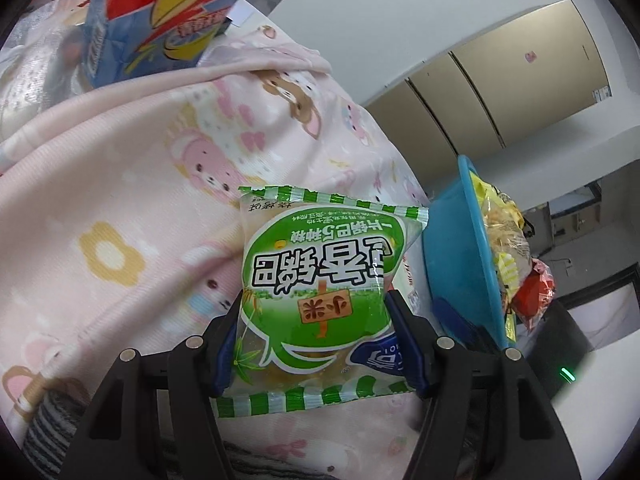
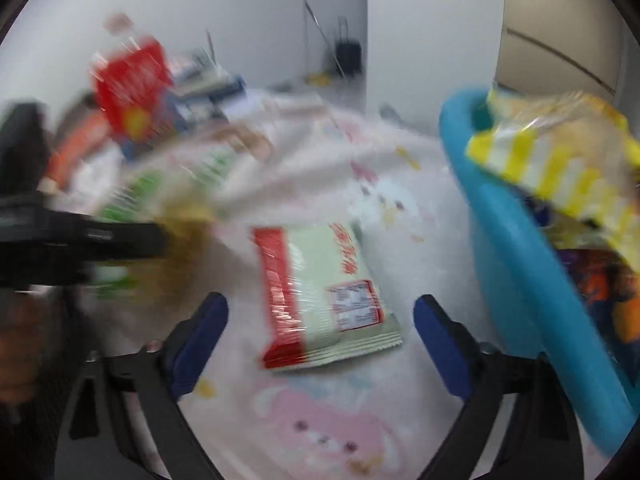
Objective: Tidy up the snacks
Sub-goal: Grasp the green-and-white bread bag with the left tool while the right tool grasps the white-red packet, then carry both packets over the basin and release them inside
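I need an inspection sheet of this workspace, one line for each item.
Surface: pink cartoon-print blanket, creased.
Job's things: green-and-white snack packet; red-and-white snack packet lying flat; blue plastic basin holding snack packs.
Clutter: red-and-blue snack box.
Grippers: left hand-held gripper shut on the green-and-white snack packet; right hand-held gripper open over the red-and-white snack packet.
Cables: nothing seen.
Surroundings: beige cabinet doors.

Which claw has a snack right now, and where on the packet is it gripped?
The left claw holds the green snack packet, pads pressed on its two side edges near the lower end. The right claw is open, empty, above the red-and-white packet.
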`<state>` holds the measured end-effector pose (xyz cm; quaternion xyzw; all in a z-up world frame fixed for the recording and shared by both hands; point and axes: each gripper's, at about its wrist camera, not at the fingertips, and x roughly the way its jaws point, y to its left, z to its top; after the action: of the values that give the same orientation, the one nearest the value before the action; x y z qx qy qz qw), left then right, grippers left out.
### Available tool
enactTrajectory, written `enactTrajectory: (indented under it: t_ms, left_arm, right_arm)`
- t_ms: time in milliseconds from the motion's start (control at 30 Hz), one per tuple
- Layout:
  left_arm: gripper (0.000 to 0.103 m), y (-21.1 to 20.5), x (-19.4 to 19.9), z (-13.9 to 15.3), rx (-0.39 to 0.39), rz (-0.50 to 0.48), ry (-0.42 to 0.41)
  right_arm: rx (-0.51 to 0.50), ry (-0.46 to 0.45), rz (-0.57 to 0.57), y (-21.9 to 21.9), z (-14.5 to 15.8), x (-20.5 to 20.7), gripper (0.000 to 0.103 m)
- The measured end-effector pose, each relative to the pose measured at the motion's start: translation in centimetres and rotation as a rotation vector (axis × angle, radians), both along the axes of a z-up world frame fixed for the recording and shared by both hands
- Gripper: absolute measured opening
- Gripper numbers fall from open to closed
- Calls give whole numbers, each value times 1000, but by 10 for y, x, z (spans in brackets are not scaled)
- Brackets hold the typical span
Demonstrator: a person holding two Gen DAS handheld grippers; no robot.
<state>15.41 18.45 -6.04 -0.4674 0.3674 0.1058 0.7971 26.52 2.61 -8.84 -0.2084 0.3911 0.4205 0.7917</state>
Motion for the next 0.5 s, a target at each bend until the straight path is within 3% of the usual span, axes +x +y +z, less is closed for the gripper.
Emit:
enactTrajectory:
  t_ms: [67, 133, 267, 300, 333, 433, 500]
  left_arm:
    - [67, -1, 0, 2, -5, -8, -8]
    - [67, -4, 0, 6, -1, -25, -22]
    - [67, -11, 2, 14, 14, -53, -40]
    - [67, -13, 2, 15, 23, -61, -39]
    - [67, -14, 2, 16, 32, -67, -37]
    - [67, -15, 1, 18, 51, -61, -39]
    - [67, -15, -1, 24, 72, -55, -61]
  right_arm:
    - [-80, -15, -17, 10, -14, 5, 92]
    - [-15, 16, -5, 7, -10, 9, 92]
    - [-20, -5, 24, 10, -12, 7, 90]
    - [-13, 4, 25, 9, -11, 6, 85]
    - [6, 14, 21, 6, -10, 5, 70]
    - [10, 31, -12, -2, -7, 1, 60]
    - [53, 35, -7, -8, 5, -6, 59]
